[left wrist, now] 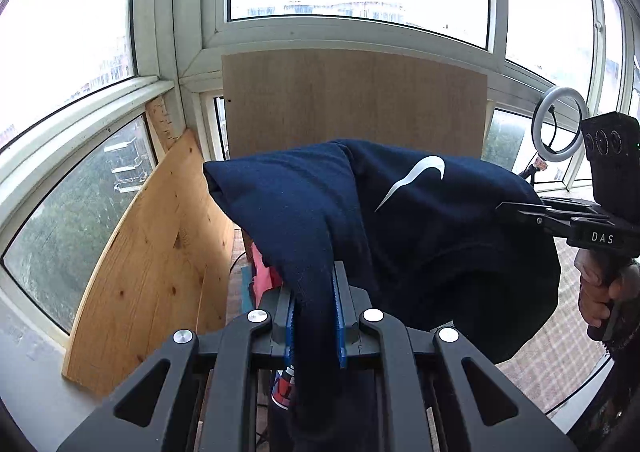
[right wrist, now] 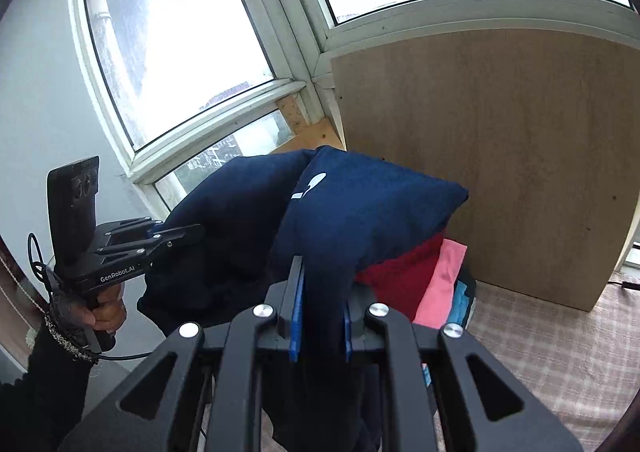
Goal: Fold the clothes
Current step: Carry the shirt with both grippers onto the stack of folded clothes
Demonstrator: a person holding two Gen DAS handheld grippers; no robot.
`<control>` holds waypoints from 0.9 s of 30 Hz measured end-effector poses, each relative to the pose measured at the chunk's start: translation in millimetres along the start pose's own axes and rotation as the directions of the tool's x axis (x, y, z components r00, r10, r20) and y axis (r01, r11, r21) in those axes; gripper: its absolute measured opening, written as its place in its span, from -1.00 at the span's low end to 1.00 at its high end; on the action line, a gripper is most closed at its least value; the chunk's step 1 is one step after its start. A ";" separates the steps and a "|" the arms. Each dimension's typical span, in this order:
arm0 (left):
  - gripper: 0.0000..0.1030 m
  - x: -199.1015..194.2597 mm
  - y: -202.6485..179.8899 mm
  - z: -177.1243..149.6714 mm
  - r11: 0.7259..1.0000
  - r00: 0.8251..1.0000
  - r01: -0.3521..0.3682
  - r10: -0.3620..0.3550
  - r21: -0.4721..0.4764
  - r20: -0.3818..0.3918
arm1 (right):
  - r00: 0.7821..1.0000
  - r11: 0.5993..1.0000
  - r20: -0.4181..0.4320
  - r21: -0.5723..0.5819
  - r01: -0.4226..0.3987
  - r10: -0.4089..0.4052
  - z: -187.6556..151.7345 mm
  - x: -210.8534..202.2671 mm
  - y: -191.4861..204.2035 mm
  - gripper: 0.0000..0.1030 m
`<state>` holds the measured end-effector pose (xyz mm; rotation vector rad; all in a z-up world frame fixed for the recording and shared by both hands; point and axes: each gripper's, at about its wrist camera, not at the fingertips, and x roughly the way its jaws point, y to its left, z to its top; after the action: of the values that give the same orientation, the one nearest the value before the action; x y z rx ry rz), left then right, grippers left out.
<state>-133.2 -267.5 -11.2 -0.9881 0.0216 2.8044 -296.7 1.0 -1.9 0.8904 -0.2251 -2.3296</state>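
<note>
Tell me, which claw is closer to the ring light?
Right. The right claw grips the navy garment just below the ring light in the left wrist view; the left claw holds the garment's other end, farther left.

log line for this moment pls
step: lift | left gripper: shut on navy garment | right gripper: shut on navy garment | garment: held up between both

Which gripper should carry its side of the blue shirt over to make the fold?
Probably the left gripper. Both it and the right gripper clamp the navy shirt, but the left has open space ahead, while the clothes pile sits near the right.
</note>
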 end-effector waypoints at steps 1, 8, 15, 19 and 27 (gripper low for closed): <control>-0.74 10.2 8.0 -0.1 1.000 1.000 0.008 -0.008 -0.003 -0.010 | 1.000 1.000 -0.015 0.014 0.006 -0.005 -1.3 6.9 -4.4 -0.72; -0.63 103.0 43.1 -31.6 1.000 0.978 -0.010 0.008 -0.009 -0.207 | 0.992 0.993 -0.121 0.106 0.051 -0.038 -10.5 55.5 -35.6 -0.71; -0.38 84.6 66.8 -33.7 0.984 0.981 -0.125 0.102 -0.130 -0.168 | 0.993 0.989 -0.107 0.129 0.067 -0.053 8.2 63.0 -52.4 -0.41; -0.37 68.5 48.3 -2.4 0.994 0.994 -0.089 0.084 -0.066 -0.072 | 0.998 0.992 -0.041 0.112 0.060 -0.055 32.0 48.0 -55.3 -0.41; -0.27 178.4 16.1 24.2 0.996 0.970 -0.059 0.073 0.067 -0.232 | 0.967 0.987 -0.207 0.026 0.160 -0.151 62.9 155.3 -86.9 -0.44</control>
<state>-287.6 -254.4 -104.2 -1.3203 0.1697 2.7104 -470.1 -29.2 -70.1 1.1996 -0.1217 -2.3603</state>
